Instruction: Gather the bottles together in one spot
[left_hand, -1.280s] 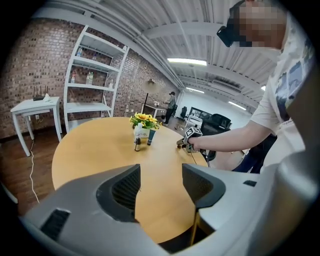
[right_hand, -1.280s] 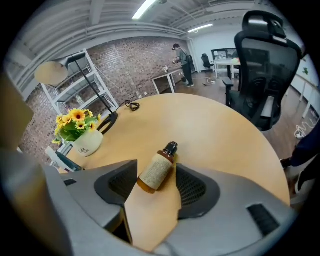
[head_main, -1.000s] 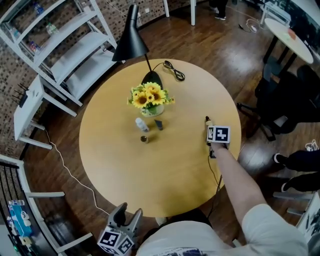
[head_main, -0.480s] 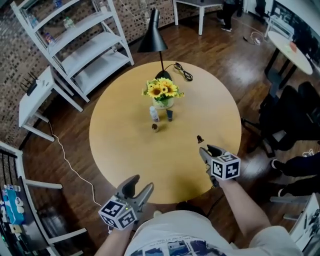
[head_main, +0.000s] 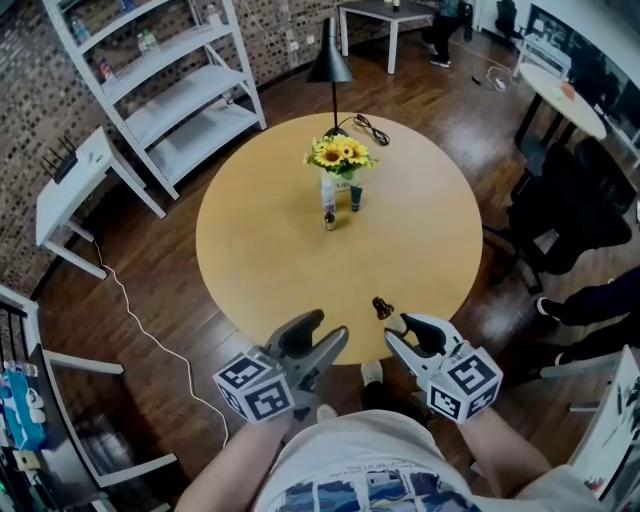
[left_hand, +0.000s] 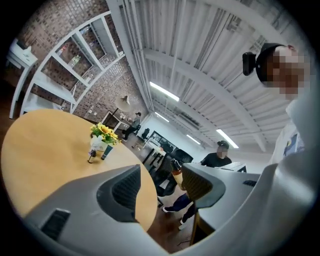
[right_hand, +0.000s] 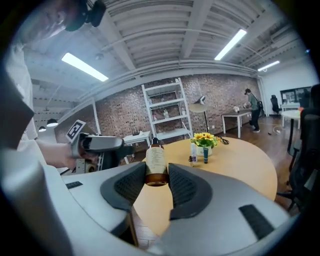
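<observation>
While a bottle (head_main: 381, 308) sits gripped, round table (head_main: 270, 260), wood floor (head_main: 140, 300), shelving (head_main: 190, 110)

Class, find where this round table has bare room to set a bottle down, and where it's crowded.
Free: left, right and near stretches of the table, out to its rim. Crowded: the far middle, around the sunflower vase, small bottles, lamp and cable.

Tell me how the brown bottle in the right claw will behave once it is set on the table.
The brown bottle looks rigid, probably glass, so the right claw likely holds it without squashing it. It is tall and narrow, so it may tip if nudged on the smooth table. Its round body would probably roll if it fell over.
</observation>
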